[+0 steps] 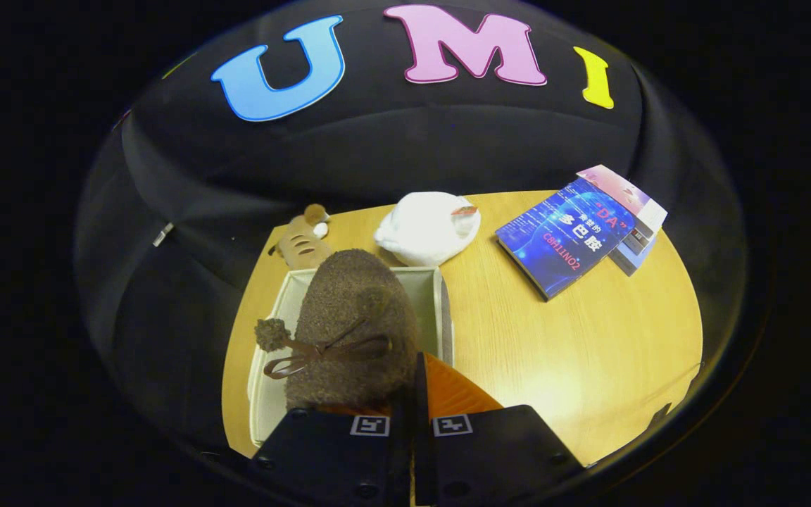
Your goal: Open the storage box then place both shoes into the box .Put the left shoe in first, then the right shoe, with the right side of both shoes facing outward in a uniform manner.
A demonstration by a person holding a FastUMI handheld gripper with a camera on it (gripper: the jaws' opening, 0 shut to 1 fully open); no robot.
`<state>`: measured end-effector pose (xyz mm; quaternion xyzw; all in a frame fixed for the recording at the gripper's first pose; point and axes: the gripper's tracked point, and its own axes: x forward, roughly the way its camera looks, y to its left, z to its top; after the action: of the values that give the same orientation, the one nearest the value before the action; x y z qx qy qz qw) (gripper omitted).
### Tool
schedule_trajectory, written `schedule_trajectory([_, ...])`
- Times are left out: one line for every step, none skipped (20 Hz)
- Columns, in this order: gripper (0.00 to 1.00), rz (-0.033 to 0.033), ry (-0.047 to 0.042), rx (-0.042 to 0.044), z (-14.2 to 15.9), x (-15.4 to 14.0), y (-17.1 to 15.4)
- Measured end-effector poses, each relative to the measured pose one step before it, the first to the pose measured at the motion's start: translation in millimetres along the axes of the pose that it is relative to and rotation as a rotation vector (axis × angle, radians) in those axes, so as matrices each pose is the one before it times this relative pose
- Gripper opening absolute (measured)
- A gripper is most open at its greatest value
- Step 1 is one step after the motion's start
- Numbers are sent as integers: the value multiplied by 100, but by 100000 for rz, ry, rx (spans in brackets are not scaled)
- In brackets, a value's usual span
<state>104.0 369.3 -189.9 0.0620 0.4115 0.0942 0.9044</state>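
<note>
Gripper: the gripper [412, 412] sits right up close, its fingers [448, 394] drawn together and pinching the rear edge of the brown shoe.
Brown shoe: the fuzzy brown shoe [353, 324] hangs from the fingers, toe pointing away, a ribbon bow with a pompom [272, 334] across its top; it is over the open storage box and covers much of the opening. I cannot tell whether it touches the box floor.
Storage box: the pale fabric storage box [441, 310] stands open near the tabletop's left edge, its inner wall showing beyond the toe.
White shoe: a white fluffy shoe [426, 227] lies at the tabletop's far edge, just beyond the box's far right corner.
Plush toy: a striped tan plush toy [303, 243] rests at the far left corner.
Books: a blue book [564, 243] lies towards the far right corner, overlapping other books [634, 211].
Tabletop: light wood tabletop [588, 352].
</note>
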Motion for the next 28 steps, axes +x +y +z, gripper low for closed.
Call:
schedule_trajectory([8, -2422, 435, -1059, -334, 292, -239])
schedule_trajectory([8, -2790, -75, -775, -346, 326, -381])
schedule_trajectory([8, -859, -1100, 137, 9, 92, 139])
schedule_trajectory([9, -510, -776, 311, -103, 357, 314])
schedule_trajectory([10, -1004, -117, 243, -183, 276, 96])
schedule_trajectory([11, -648, 555, 438, -275, 163, 140])
schedule_trajectory([12, -455, 307, -178, 122, 79, 299])
schedule_trajectory([15, -227, -148, -633, -182, -45, 250])
schedule_trajectory([17, 578, -158, -347, -117, -24, 355])
schedule_trajectory([24, 540, 204, -103, -315, -185, 480])
schedule_trajectory([29, 220, 1147, -193, -410, -282, 165])
schedule_trajectory([29, 1408, -716, -110, 32, 135, 344])
schedule_trajectory([30, 1311, -2883, -90, 662, -564, 119])
schedule_trajectory([46, 1399, -3124, 19, 1238, -1167, 171])
schedule_trajectory([62, 370, -3131, -487, 1041, -545, -30])
schedule_trajectory([79, 1330, -3037, -182, 1179, -753, 2])
schedule_trajectory([82, 490, -2499, -350, 1057, -584, -303])
schedule_trajectory([84, 105, -2187, -598, 888, -516, -399])
schedule_trajectory([85, -204, -1440, -594, 592, -406, -635])
schedule_trajectory([89, -676, -1454, -926, 433, -193, -804])
schedule_trajectory([94, -978, -1803, -1795, 403, 567, -1165])
schedule_trajectory([100, -737, -1310, -1407, 255, -468, -679])
schedule_trajectory([100, -834, -1956, -1835, 320, -522, -1071])
schedule_trajectory([99, -279, -1320, -746, 205, -402, -640])
schedule_trajectory([99, 160, -1599, -252, 297, -572, -521])
schedule_trajectory([99, -22, -2212, -243, 407, -562, -895])
schedule_trajectory([99, -710, -2374, -447, 632, -636, -1041])
schedule_trajectory([100, -945, -2670, -818, 500, -602, -1303])
